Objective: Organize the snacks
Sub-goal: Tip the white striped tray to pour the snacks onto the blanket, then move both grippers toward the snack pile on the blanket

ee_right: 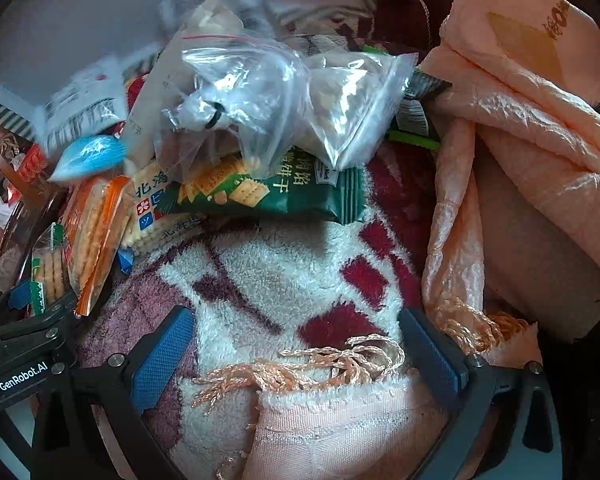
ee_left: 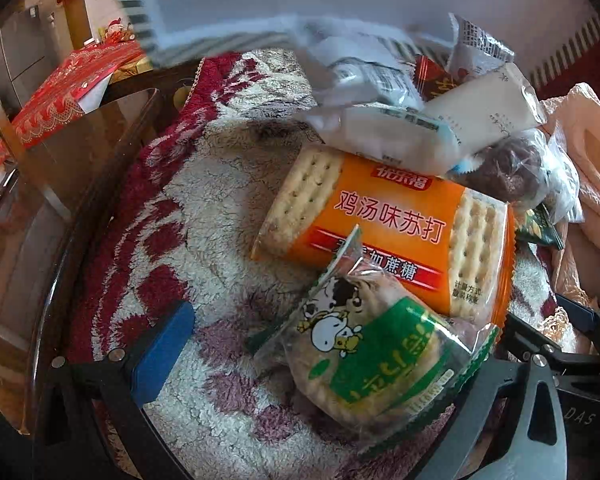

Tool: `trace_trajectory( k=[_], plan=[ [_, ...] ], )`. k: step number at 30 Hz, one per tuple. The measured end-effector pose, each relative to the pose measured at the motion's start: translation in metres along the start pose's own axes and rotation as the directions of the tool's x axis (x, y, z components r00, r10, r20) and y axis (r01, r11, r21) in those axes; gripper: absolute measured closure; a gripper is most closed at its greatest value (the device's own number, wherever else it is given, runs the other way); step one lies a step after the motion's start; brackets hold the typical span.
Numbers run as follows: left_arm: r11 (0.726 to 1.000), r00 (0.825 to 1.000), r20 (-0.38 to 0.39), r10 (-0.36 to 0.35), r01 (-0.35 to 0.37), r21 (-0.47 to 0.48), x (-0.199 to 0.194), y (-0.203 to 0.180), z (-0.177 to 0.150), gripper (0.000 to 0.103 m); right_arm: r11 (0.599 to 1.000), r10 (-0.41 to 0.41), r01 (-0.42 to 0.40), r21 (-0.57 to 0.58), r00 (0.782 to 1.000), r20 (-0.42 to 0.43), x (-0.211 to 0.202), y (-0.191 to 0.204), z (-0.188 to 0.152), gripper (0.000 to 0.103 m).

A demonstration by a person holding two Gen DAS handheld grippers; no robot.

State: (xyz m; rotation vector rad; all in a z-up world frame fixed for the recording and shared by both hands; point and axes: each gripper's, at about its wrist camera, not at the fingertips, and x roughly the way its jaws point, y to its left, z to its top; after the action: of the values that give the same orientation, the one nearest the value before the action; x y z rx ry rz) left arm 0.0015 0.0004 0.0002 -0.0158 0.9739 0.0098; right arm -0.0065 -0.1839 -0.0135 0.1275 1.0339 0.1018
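Near the left gripper (ee_left: 300, 364), jaws spread around the green biscuit pack (ee_left: 374, 354); right gripper (ee_right: 300, 356) gapes empty, waiting.

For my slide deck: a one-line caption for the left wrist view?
Open left gripper straddling a green cow-print biscuit pack lying over an orange soda-cracker pack on a fluffy blanket.

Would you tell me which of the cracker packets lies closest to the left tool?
The green-and-clear cracker packet with the cartoon cow lies closest, between the open left tool fingers. The orange soda cracker packet lies farther away, partly beneath it.
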Motion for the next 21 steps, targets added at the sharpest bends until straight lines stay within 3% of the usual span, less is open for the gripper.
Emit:
trace_trajectory(
  k=[21],
  plan=[
    [1.000,1.000,0.001,-0.001,0.001,0.000,-0.0003,0.0002,-0.0005,0.000,1.000,0.004,-0.004,0.002,1.000,0.002,-0.0003,-0.0005,-0.0005,0.001]
  ],
)
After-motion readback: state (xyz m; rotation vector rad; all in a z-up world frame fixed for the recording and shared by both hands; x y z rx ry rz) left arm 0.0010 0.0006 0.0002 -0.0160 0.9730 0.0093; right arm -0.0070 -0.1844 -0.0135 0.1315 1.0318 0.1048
